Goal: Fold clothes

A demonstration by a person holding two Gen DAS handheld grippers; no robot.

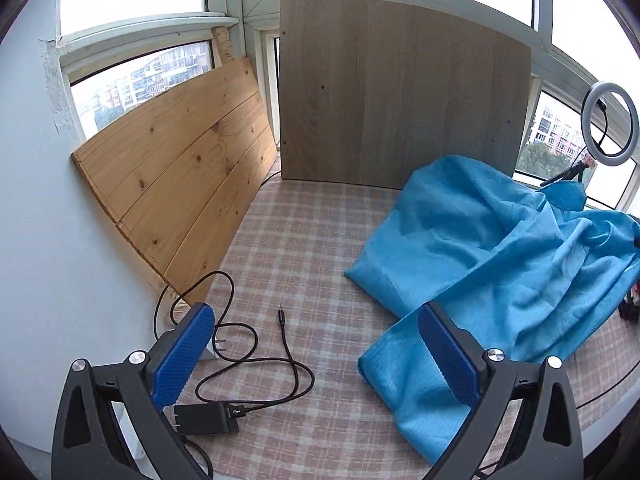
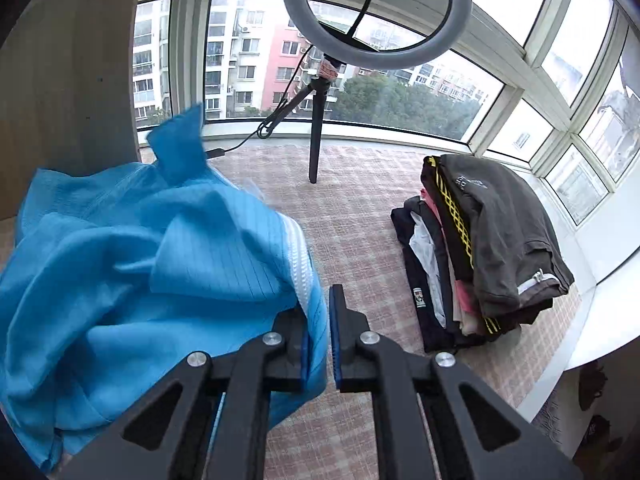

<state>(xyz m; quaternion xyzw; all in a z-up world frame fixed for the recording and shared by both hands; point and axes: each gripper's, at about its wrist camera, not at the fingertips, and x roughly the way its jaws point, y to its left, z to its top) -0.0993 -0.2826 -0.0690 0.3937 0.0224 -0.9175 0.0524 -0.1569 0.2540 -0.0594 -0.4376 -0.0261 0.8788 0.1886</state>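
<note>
Left view only: left gripper (image 1: 316, 354), jaws spread wide over black charger (image 1: 208, 418) and cable (image 1: 288, 354).
Right view only: right gripper (image 2: 319, 332), jaws clamped on blue garment (image 2: 132, 264) edge; folded clothes stack (image 2: 484, 256) beside.
Garment: crumpled on plaid surface (image 1: 304, 240).

I read this as a home's glazed balcony: wraparound windows (image 2: 400, 92) facing apartment blocks, plaid cloth (image 1: 312, 240), stacked folded clothes (image 2: 480, 256).

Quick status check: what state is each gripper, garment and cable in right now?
Left gripper: open, empty.
Right gripper: shut on blue garment.
Blue garment: crumpled, unfolded.
Clothes stack: folded, piled.
Black charger cable: loose, its free end unplugged.
Ring light: appears off.
</note>
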